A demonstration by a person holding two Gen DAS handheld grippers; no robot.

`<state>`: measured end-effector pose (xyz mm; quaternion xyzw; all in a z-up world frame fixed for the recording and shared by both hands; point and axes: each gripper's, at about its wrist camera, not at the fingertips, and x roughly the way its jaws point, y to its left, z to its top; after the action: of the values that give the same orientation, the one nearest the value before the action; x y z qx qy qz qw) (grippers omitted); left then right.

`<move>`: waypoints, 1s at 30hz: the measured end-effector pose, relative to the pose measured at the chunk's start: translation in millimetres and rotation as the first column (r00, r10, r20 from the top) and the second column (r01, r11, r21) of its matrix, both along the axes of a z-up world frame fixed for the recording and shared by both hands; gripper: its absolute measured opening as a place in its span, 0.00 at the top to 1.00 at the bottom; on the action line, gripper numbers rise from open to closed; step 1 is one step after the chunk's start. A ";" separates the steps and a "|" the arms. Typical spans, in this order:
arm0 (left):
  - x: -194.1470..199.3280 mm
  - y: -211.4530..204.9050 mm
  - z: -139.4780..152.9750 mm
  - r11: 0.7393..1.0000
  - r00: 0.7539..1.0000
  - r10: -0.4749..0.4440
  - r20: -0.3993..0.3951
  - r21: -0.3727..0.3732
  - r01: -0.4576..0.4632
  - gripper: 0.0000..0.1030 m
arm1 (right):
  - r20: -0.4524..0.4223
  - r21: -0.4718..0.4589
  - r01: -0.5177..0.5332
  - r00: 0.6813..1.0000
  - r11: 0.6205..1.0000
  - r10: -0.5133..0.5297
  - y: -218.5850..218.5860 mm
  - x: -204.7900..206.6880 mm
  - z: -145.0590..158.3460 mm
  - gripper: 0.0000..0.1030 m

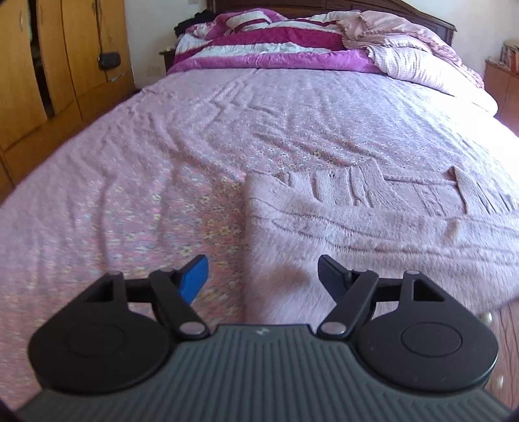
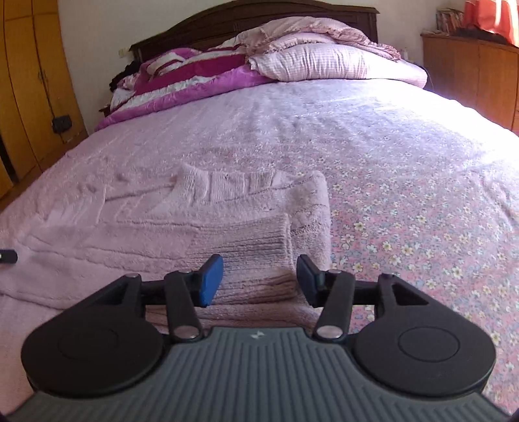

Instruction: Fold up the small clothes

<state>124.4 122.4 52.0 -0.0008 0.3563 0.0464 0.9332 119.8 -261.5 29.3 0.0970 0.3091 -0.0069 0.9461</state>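
Note:
A fuzzy pink knitted sweater (image 1: 373, 233) lies flat on the flower-print bedsheet (image 1: 146, 211), its ribbed collar toward the headboard. My left gripper (image 1: 262, 263) hovers open over the sweater's left edge, with nothing between its blue pads. In the right wrist view the sweater (image 2: 146, 224) has a ribbed sleeve cuff (image 2: 253, 233) folded across its near right part. My right gripper (image 2: 260, 261) stands open just above that cuff. The knit shows in the gap, and the pads do not press on it.
Magenta and white quilts (image 1: 275, 42) and pink pillows (image 2: 311, 61) are piled by the dark headboard (image 2: 227, 22). A yellow wooden wardrobe (image 1: 48, 65) stands to the left of the bed and a brown cabinet (image 2: 473, 71) to the right. Bare sheet (image 2: 405, 227) lies right of the sweater.

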 end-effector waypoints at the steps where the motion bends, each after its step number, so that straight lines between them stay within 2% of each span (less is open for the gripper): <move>1: -6.6 1.2 3.0 1.000 1.000 -0.003 -0.001 0.008 0.003 0.27 | 0.010 0.016 0.002 1.000 1.000 -0.002 -1.3 -6.2 3.9 0.43; 8: -54.6 8.4 15.5 0.998 0.999 0.003 -0.042 0.063 -0.001 0.27 | 0.030 0.137 -0.030 0.999 0.990 0.026 -4.0 -59.6 25.2 0.33; 17: -116.4 16.6 18.0 0.998 0.995 0.012 -0.096 0.069 -0.006 0.27 | 0.016 0.118 -0.119 0.993 0.986 0.118 16.2 -129.2 32.6 0.24; 21: -142.7 21.7 12.0 0.999 0.993 0.008 -0.119 0.042 -0.003 0.27 | 0.010 0.108 -0.115 0.993 0.987 0.114 14.7 -157.9 30.0 0.20; 26: -171.6 25.5 -0.5 1.000 0.989 0.003 -0.145 0.006 -0.002 0.27 | -0.020 0.133 -0.060 0.998 0.989 0.064 0.2 -192.2 18.9 0.18; 30: -186.4 25.1 -11.4 0.999 0.983 -0.029 -0.179 -0.038 0.023 0.27 | -0.056 0.129 -0.037 0.997 0.991 0.045 -9.5 -213.2 10.3 0.15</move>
<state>-62.0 147.5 40.5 -0.0088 0.4397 0.0276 0.8977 -93.4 -271.0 39.6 0.1510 0.3387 0.0297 0.9282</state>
